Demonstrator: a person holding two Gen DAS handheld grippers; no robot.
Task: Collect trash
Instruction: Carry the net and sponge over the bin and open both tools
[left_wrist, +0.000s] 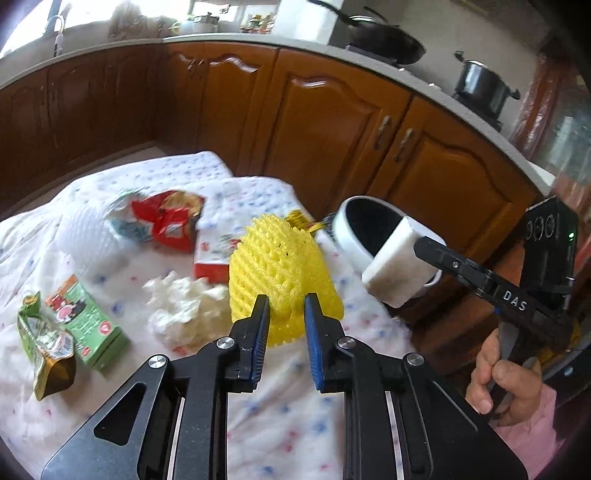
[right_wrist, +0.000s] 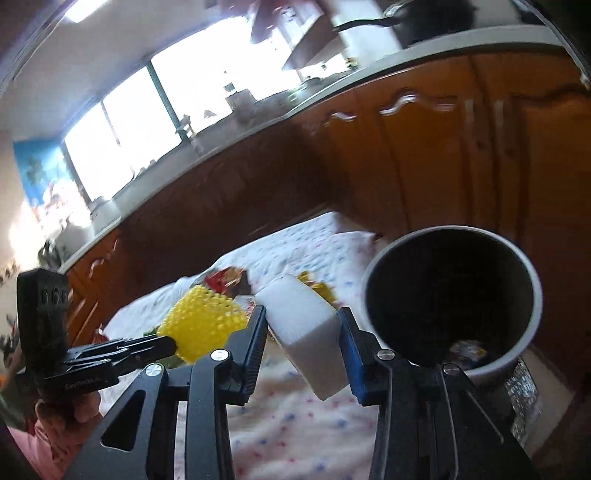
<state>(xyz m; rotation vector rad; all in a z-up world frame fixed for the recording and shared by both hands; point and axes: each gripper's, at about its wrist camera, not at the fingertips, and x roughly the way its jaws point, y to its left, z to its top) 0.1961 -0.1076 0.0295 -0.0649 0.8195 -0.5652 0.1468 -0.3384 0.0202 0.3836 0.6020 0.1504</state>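
Glossy wooden cabinets (left_wrist: 325, 122), yellow foam netting (left_wrist: 280, 266), printed cloth (left_wrist: 280, 417)

The round white bin (right_wrist: 454, 306) with its dark inside hides most of its contents; only a blurred scrap shows. The crumpled red foil wrapper's (left_wrist: 168, 218) print is unreadable.

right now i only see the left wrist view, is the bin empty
Observer: No. The right wrist view looks into the bin, and pale scraps lie at its bottom.
Operator: is the block clamped on both sides
Observer: Yes, both pads of the right gripper press on the white block.
Operator: anything past the bin
Observer: A silvery sheet shows just right of it, lower down.
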